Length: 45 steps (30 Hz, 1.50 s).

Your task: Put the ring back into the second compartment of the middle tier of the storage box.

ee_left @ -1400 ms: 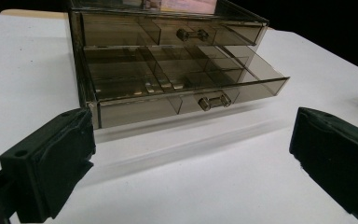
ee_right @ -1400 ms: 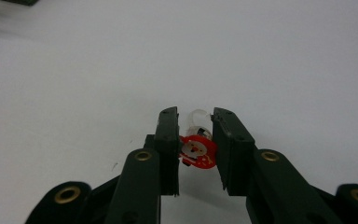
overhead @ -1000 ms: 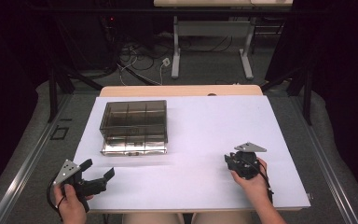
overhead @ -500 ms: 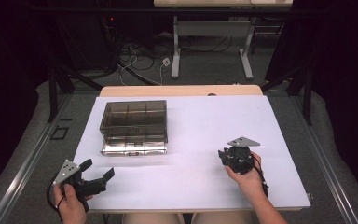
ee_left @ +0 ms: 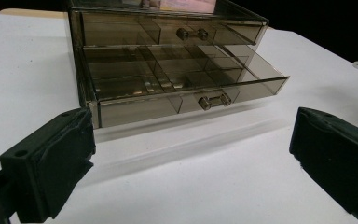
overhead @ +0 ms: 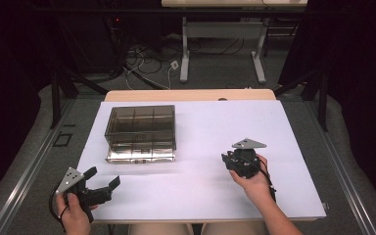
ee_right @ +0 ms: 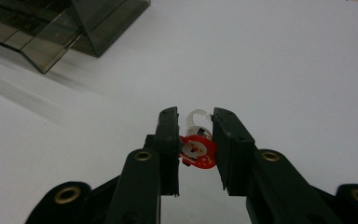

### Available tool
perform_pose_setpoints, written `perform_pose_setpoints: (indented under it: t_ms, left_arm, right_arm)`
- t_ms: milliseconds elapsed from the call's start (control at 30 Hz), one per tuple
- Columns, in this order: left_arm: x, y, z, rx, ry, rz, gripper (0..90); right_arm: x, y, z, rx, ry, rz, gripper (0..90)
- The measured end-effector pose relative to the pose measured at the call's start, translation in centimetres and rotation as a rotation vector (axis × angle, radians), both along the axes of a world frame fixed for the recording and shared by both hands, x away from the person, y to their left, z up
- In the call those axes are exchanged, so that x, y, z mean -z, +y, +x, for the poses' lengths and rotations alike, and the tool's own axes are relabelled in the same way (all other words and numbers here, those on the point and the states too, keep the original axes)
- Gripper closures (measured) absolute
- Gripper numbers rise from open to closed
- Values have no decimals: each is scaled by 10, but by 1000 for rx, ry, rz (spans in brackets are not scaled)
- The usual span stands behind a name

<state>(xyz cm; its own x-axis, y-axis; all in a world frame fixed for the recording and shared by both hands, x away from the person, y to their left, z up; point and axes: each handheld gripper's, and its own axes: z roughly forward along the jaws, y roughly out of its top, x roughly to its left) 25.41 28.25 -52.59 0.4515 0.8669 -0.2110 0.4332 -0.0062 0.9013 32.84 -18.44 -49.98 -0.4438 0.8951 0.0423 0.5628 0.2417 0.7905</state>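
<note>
A smoky clear drawer box stands on the left half of the white table top. Its lower drawer is pulled out and divided into compartments, while the upper drawer is pushed in. My left gripper rests near the front left corner, its jaws wide open and pointing at the box with nothing between them. My right gripper hovers at the centre right, shut on a small red and white ring with a clear band. The box corner lies ahead of it to the left.
Bare white surface lies between the two hands and in front of the box. A wooden table edge shows behind the white sheet. Dark floor with cables and a table frame lies beyond.
My right gripper has moved left toward the drawer box and slightly up, carrying the ring. The left gripper has stayed put.
</note>
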Motion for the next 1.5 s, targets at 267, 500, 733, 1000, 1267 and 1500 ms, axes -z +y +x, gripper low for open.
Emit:
perform_pose_setpoints:
  t_ms: [267,500,733,1000,1267,1500]
  left_arm:
    - [0,0,0,0,0,0,2]
    - [0,1,0,2,1,0,1]
    - [0,1,0,2,2,-1,1]
    - [0,1,0,1,4,-2,2]
    - [0,1,0,0,5,-8,1]
    - [1,2,0,0,5,-11,2]
  right_arm:
    - [-10,12,4,-31,-5,3,726]
    - [-17,23,6,-50,-7,8,726]
    - [-24,34,9,-74,-9,7,726]
    - [-31,48,12,-103,-14,1,726]
    - [-42,61,15,-127,-27,1,726]
    - [-51,74,19,-156,-33,7,726]
